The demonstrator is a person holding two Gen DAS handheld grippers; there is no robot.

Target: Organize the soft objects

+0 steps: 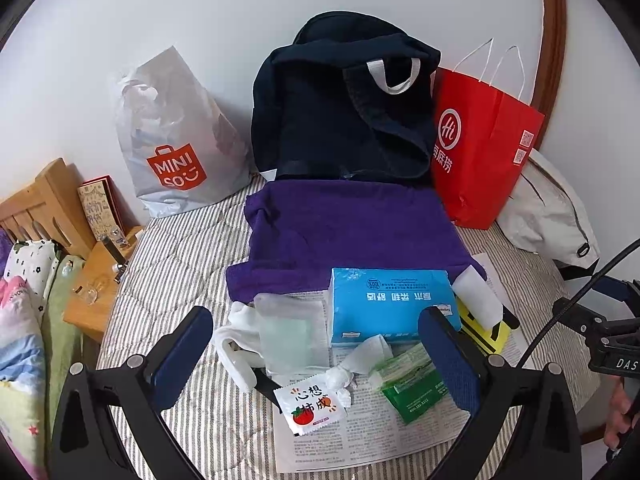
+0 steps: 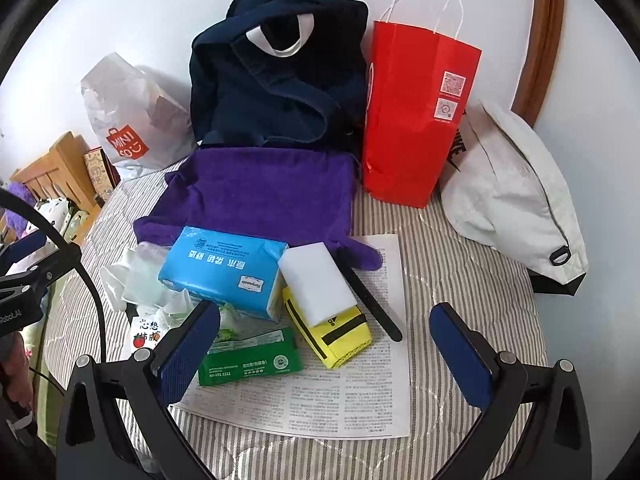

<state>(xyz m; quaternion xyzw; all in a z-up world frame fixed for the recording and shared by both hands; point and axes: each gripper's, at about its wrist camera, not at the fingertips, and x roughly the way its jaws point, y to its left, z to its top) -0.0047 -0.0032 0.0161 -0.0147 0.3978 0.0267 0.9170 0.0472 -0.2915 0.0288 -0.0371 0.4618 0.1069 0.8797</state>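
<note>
A purple towel [image 1: 352,236] [image 2: 264,196] lies on the striped bed in front of an open navy backpack [image 1: 340,112] [image 2: 276,80]. Before it lie a blue tissue pack [image 1: 390,304] [image 2: 224,272], a white sponge [image 2: 316,280], a yellow pouch [image 2: 336,332], a green wipes pack [image 1: 408,388] [image 2: 252,360], white socks [image 1: 236,344], a clear plastic pouch [image 1: 292,332] and a small tomato sachet [image 1: 310,404]. My left gripper [image 1: 320,360] is open and empty above the sachet. My right gripper [image 2: 324,352] is open and empty above the printed paper [image 2: 352,392].
A grey Miniso bag [image 1: 176,140] [image 2: 128,120] leans on the wall at left. A red paper bag [image 1: 480,148] [image 2: 416,120] and a white cloth bag [image 1: 548,212] [image 2: 516,200] stand at right. A wooden headboard shelf [image 1: 80,248] and pillows sit at far left.
</note>
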